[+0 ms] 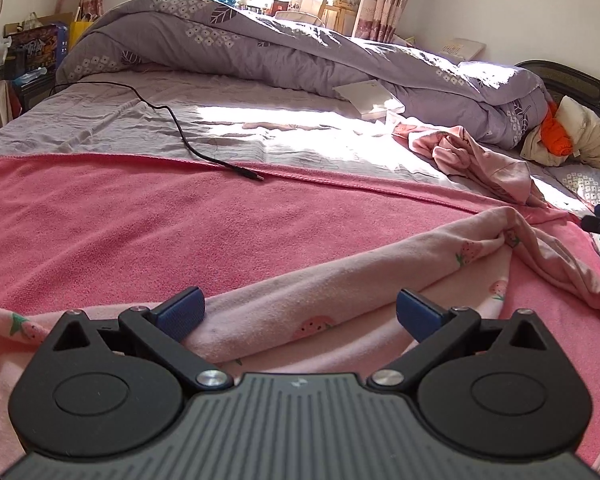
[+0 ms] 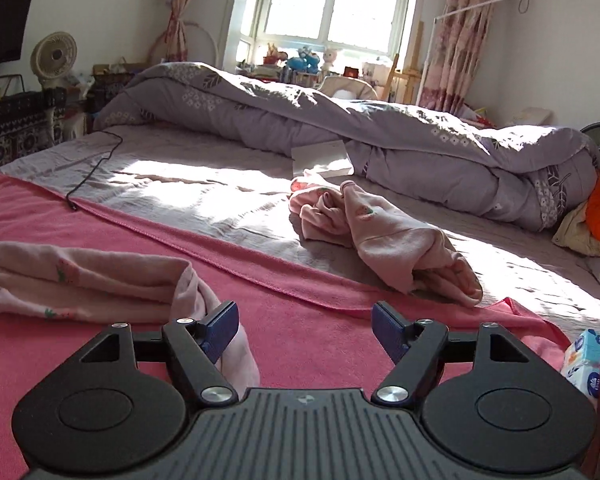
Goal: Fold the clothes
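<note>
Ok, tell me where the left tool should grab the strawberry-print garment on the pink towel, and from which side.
Grip the rolled fold of the strawberry-print garment lying between the open fingers of the left tool. Come straight down from above: the fold forms a raised ridge across the pink towel, thick enough to pinch without catching the towel. The right tool is open beside the garment's other end.

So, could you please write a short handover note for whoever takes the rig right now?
Left gripper: open, jaws either side of a fold in the strawberry garment, not closed on it.
Right gripper: open, empty, at that garment's other end.
The garment lies bunched on the pink towel; a second pink garment sits crumpled on the grey sheet.
Nothing looks folded yet; both remain.
</note>
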{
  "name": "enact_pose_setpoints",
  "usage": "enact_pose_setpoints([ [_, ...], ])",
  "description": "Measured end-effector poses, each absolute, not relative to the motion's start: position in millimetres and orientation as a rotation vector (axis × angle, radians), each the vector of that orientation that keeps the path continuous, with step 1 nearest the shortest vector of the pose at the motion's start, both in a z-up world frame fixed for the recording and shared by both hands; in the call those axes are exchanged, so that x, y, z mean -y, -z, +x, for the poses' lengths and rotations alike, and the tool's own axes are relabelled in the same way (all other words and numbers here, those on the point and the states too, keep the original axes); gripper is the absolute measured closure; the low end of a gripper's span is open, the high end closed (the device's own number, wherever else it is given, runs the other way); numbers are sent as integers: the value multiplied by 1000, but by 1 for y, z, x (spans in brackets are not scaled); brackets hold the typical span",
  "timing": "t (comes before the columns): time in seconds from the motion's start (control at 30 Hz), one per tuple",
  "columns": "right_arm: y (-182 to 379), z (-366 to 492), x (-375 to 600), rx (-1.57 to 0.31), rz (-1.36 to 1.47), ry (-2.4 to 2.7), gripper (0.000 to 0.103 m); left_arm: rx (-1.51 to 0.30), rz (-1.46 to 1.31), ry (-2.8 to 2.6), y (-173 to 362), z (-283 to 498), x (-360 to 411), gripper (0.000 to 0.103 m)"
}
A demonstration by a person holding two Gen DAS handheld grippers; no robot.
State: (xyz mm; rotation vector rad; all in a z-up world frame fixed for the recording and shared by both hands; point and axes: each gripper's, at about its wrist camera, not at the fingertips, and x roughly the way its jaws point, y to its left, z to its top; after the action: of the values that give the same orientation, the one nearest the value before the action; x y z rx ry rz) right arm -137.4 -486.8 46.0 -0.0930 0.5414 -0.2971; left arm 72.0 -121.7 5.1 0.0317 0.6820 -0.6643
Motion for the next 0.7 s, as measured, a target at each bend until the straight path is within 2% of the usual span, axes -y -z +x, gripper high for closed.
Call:
enact_pose_setpoints([
  [0.17, -22, -211, 463, -584, -140, 236, 29, -681, 64, 653, -5, 70, 126, 0],
  [0.5, 12, -215, 443, -625, -178, 157, 30, -612, 295, 537, -5, 40, 152, 0],
  [0.7, 13, -216, 442, -624, -193, 165, 30, -661, 200, 556, -3, 51, 140, 0],
])
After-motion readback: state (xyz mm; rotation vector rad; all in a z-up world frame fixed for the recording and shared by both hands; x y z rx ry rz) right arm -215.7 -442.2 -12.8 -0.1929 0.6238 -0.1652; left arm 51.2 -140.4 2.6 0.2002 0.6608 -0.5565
